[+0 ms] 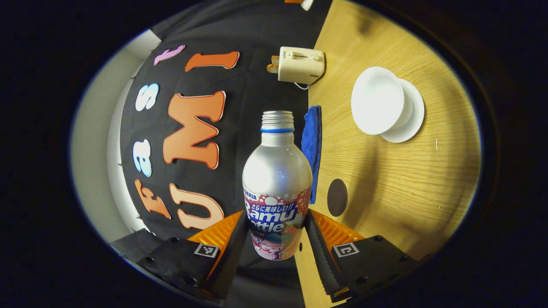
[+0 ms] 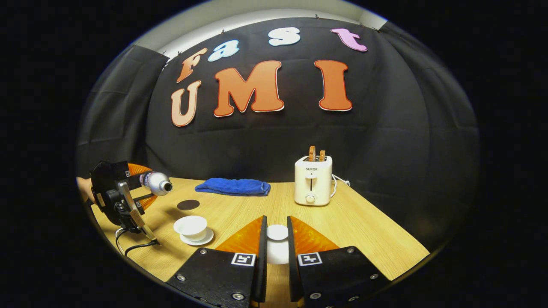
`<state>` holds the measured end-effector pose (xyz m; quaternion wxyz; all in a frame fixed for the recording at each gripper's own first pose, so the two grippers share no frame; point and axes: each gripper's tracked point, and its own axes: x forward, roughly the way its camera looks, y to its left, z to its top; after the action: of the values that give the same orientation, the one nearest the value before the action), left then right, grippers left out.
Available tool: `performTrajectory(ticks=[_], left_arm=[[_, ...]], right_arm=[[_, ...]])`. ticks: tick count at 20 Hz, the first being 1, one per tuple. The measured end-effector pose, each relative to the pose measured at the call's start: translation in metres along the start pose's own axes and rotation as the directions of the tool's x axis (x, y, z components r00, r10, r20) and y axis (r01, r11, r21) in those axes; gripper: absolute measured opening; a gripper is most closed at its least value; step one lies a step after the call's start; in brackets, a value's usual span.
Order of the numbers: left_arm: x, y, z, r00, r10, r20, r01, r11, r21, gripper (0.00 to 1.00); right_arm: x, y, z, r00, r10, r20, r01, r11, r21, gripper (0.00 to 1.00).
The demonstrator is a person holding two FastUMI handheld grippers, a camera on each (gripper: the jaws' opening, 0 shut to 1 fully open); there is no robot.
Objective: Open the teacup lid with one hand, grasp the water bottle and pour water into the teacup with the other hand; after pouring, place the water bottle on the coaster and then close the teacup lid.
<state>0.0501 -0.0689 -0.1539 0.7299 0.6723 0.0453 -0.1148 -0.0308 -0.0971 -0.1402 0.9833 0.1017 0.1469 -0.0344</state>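
My left gripper (image 1: 277, 220) is shut on a silver water bottle (image 1: 277, 171) with a printed label, gripped around its lower body. The cap is off and the threaded neck is bare. In the right gripper view the bottle (image 2: 156, 182) lies nearly level above the table, its mouth pointing toward the open white teacup (image 2: 191, 225) on its saucer, and no stream shows. The teacup (image 1: 376, 100) stands apart from the bottle. My right gripper (image 2: 277, 224) is shut on the white teacup lid (image 2: 277, 239), held above the table. A dark round coaster (image 2: 188, 204) lies behind the cup.
A folded blue cloth (image 2: 233, 187) lies by the back wall, and a cream toaster (image 2: 313, 179) with toast in it stands to its right. A cable (image 2: 137, 246) trails from the left gripper near the wooden table's (image 2: 364, 231) front edge.
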Motion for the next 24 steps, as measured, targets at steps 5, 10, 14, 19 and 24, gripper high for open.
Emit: performTrajectory(ticks=[5, 10, 14, 19, 24], left_arm=[[0.001, 0.003, 0.001, 1.0, -0.007, 0.008, 0.006, 0.993, 0.119, 0.85], [0.005, 0.009, 0.011, 0.999, -0.017, 0.045, 0.006, 0.971, 0.238, 0.79], [0.009, 0.014, 0.017, 0.998, -0.016, 0.066, -0.005, 0.954, 0.301, 0.82], [0.009, 0.022, 0.017, 0.997, -0.003, 0.074, -0.026, 0.923, 0.385, 0.8], [0.008, 0.026, 0.016, 0.997, 0.001, 0.078, -0.035, 0.897, 0.441, 0.82]], right_arm=[[-0.002, -0.003, -0.001, 1.0, -0.002, 0.0, 0.002, 1.0, 0.008, 0.22], [-0.004, -0.006, -0.005, 1.0, -0.015, -0.007, 0.015, 1.0, 0.004, 0.22], [-0.005, -0.007, -0.003, 1.0, -0.014, -0.002, 0.014, 1.0, 0.002, 0.22], [-0.006, -0.007, -0.004, 1.0, -0.004, 0.005, 0.004, 1.0, -0.011, 0.22], [-0.005, -0.008, -0.005, 1.0, 0.007, -0.001, -0.007, 1.0, -0.026, 0.22]])
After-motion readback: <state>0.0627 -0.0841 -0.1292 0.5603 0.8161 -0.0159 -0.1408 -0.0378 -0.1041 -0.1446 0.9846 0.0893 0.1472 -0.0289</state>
